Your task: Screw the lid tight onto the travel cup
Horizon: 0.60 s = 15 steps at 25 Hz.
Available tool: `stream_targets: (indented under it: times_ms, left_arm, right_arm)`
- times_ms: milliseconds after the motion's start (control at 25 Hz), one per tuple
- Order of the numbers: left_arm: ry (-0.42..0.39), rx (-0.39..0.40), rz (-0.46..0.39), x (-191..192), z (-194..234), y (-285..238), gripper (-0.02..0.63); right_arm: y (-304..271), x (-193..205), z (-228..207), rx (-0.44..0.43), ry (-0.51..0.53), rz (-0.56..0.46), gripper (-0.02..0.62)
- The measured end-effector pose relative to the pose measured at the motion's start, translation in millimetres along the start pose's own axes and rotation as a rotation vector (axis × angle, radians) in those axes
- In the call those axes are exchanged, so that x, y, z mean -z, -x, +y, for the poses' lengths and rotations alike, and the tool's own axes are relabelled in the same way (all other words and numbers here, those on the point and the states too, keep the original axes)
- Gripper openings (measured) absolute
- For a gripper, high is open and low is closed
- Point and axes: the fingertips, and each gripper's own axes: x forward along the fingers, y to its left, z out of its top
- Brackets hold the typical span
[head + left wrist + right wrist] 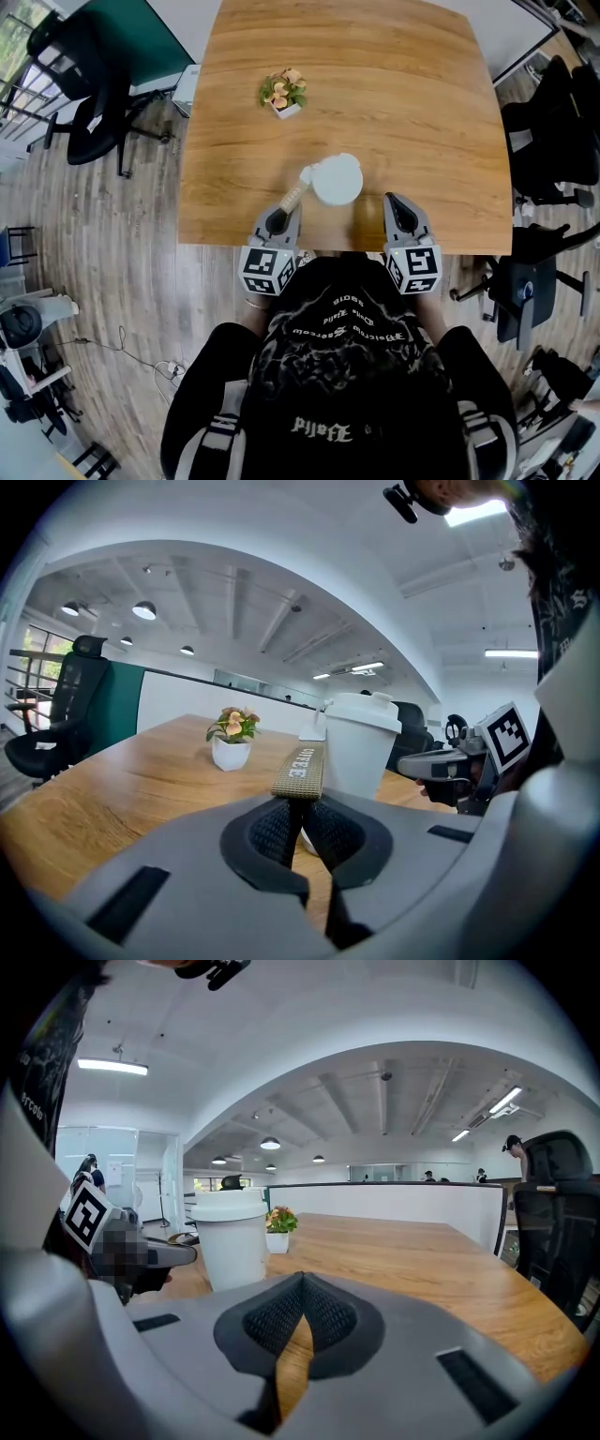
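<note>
A white travel cup (336,180) with its white lid (361,707) on top stands upright on the wooden table (394,84), near the front edge. A tan woven strap (292,197) runs from the cup's left side toward me. My left gripper (278,217) is shut on the free end of that strap (300,769), just left of the cup (361,752). My right gripper (398,211) sits at the cup's right, apart from it, shut with nothing between its pads (323,1312). In the right gripper view the cup (232,1241) stands ahead to the left.
A small white pot with flowers (283,92) stands behind the cup toward the table's middle. Black office chairs (89,84) stand left and right of the table on the wood floor. The table's front edge runs right under both grippers.
</note>
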Motion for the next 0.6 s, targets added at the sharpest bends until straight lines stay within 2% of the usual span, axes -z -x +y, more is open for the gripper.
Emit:
stream_targets:
  times_ms: [600]
  left_arm:
    - [-0.001, 0.001, 0.013, 3.4, 0.8, -2.2, 0.021]
  right_arm:
    - [-0.6, 6.2, 4.0, -0.001, 0.019, 0.023, 0.005]
